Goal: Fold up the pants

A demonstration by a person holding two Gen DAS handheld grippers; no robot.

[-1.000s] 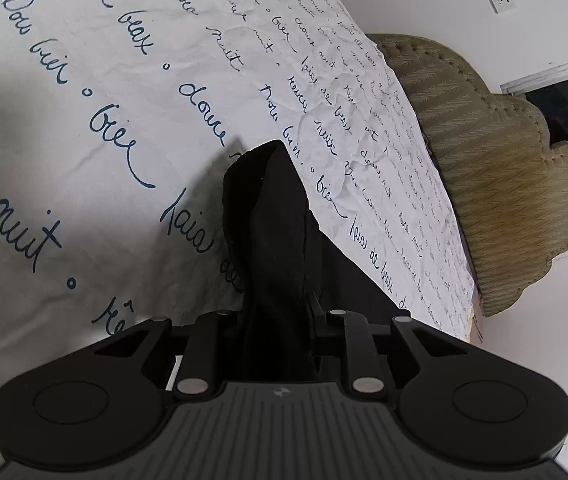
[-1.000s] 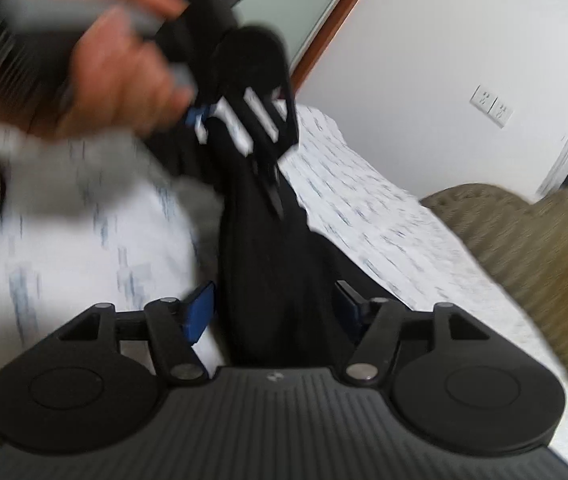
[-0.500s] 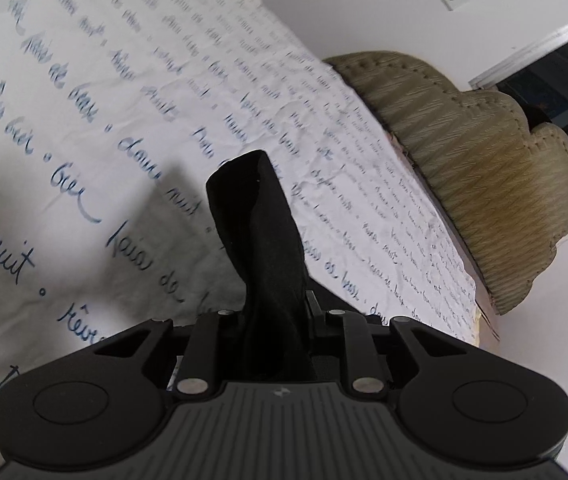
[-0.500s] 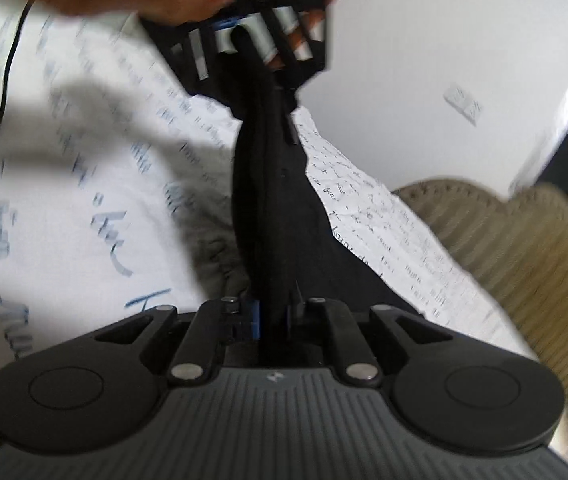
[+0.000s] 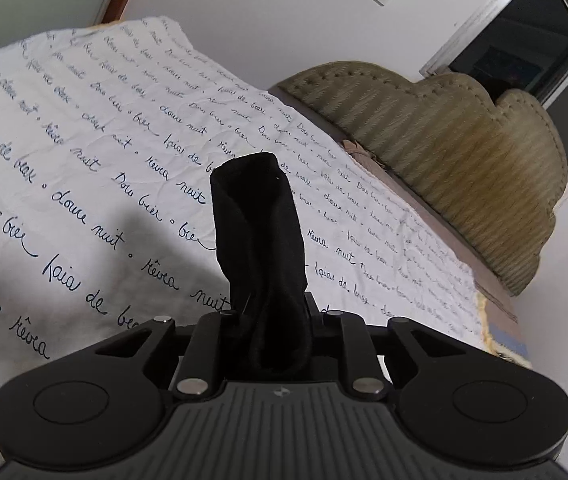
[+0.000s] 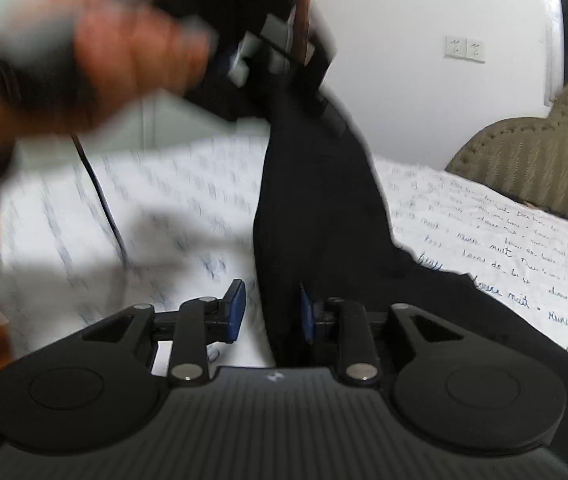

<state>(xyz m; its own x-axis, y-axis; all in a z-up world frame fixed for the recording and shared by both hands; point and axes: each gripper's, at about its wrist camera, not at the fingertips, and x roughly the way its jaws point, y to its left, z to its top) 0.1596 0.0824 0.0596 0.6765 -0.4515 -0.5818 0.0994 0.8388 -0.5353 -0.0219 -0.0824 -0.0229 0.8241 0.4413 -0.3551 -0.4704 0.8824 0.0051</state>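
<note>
- my right gripper (image 6: 270, 316) has let go: half a second ago its blue pads (image 6: 236, 310) were pinched on the black pants (image 6: 315, 216), and now they stand apart, with the cloth lying against the right pad only.
- my left gripper (image 5: 268, 320) stays clamped on a bunched end of the pants (image 5: 260, 240), which stand up between its fingers above the bed sheet (image 5: 84, 152).
- in the right view, the cloth runs up from my open jaws to the left gripper, raised in the blurred left hand (image 6: 84, 52); the lower part drapes onto the sheet (image 6: 503, 232) near the headboard (image 6: 543, 152).
- i judge this a regrasp: the pants hang from one hold only, so my right jaws need a new hold lower on the cloth before any fold.
</note>
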